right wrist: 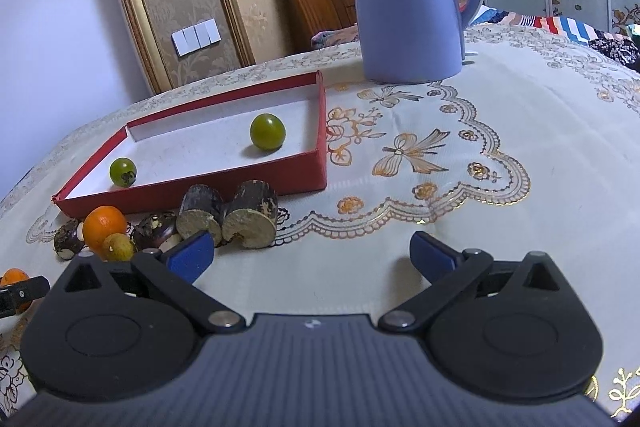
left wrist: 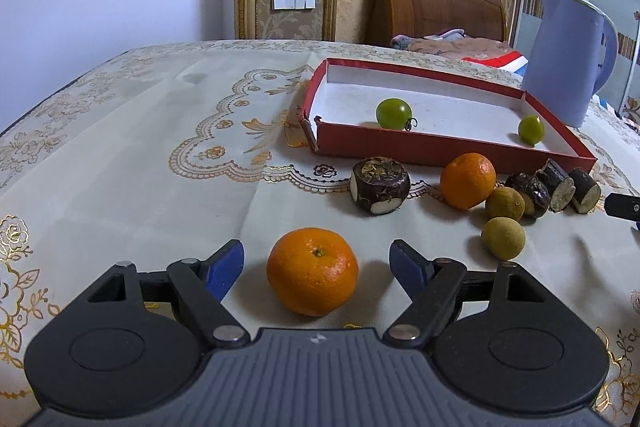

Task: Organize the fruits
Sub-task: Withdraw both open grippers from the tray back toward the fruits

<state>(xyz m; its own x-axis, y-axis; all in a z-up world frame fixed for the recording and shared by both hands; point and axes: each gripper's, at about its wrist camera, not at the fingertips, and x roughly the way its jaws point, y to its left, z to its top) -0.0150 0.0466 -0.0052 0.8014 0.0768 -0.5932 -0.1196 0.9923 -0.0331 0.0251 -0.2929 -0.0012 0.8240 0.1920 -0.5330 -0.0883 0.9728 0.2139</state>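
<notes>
The round orange mandarin (left wrist: 312, 271) lies on the cloth-covered bench (left wrist: 140, 163) between the spread blue fingers of the left gripper (left wrist: 316, 261), apparently untouched, in front of the shallow red cardboard tray (left wrist: 440, 149). The right gripper (right wrist: 312, 253) gapes empty.

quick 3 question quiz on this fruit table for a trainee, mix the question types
1. True or false: the left gripper is shut on the near orange.
2. How many green fruits lie inside the red tray?
A) none B) two C) four
3. Fill in: behind the tray's far corner stands a blue ____.

Key
1. False. Its fingers stand apart on either side of the orange, and neither pad touches it.
2. B. One green fruit lies near the middle, and another green fruit lies towards the right end.
3. Kettle.
</notes>
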